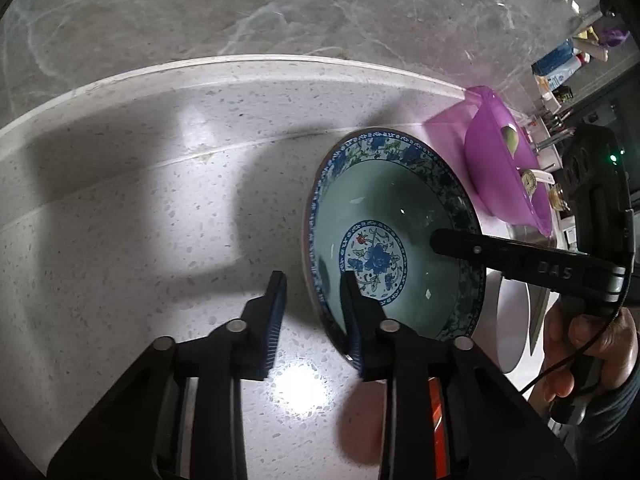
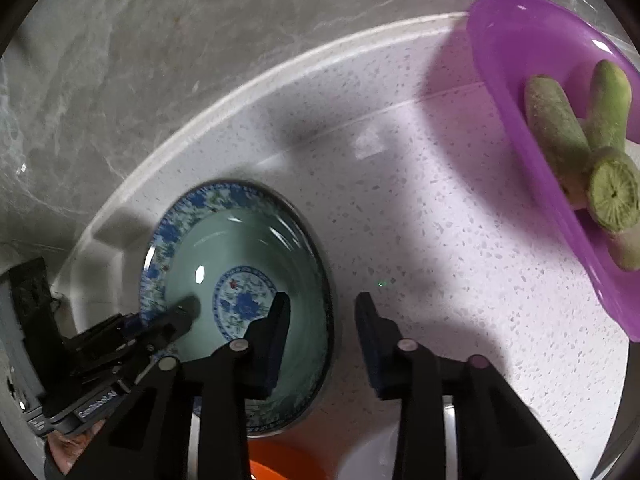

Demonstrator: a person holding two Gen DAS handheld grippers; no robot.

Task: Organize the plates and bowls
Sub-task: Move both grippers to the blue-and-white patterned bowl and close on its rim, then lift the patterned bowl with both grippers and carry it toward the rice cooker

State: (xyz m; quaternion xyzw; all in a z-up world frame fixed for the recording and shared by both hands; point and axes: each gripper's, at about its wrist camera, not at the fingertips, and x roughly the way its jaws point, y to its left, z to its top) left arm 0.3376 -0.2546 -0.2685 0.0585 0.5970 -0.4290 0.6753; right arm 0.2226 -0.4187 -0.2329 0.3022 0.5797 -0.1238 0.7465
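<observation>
Both tools straddle the floral bowl's (image 1: 384,236) rim: left tool (image 1: 314,276) at its left edge, right tool (image 2: 322,300) at its right, each nearly closed, one finger inside, one outside. Whether pads press, I cannot tell. The bowl sits on the speckled table (image 1: 160,200); beyond it, a purple basin (image 2: 520,60) holds cucumbers (image 2: 592,148). Stacking seems barely begun.

Beside the purple basin (image 2: 520,64) sits a celadon-green bowl (image 2: 256,248) with blue floral rim and medallion (one red bloom).
</observation>
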